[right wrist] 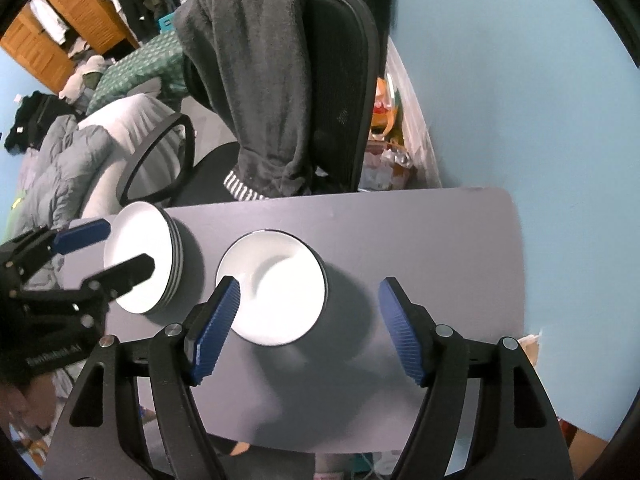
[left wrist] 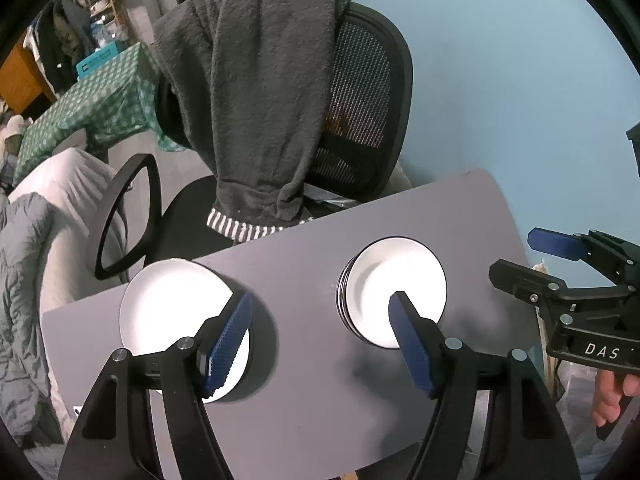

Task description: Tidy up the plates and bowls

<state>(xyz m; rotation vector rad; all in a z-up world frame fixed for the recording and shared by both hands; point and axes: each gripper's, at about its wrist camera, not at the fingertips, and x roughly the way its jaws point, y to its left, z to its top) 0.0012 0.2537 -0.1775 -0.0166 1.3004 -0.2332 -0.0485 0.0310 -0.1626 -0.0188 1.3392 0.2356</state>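
STEP: stacking appears done | left tool (left wrist: pixel 320 344) spread, empty, white black-rimmed plate stack (left wrist: pixel 176 312) below its left finger | right tool (right wrist: pixel 308 330) spread, empty, white bowl stack (right wrist: pixel 276 284) under its left finger | both on grey bench (right wrist: pixel 420 240) | NEXT: likely withdraw clear.

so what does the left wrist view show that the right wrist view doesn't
Only the left wrist view shows the left tongs from behind, open and empty, and a bare hand gripping the right tongs' handle.

Only the right wrist view shows the right tongs from behind, open and empty, plus a wooden wardrobe and clutter beside the chair.

Both show the grey table, the stack of plates, the stack of bowls, and the office chair draped with a dark fleece.
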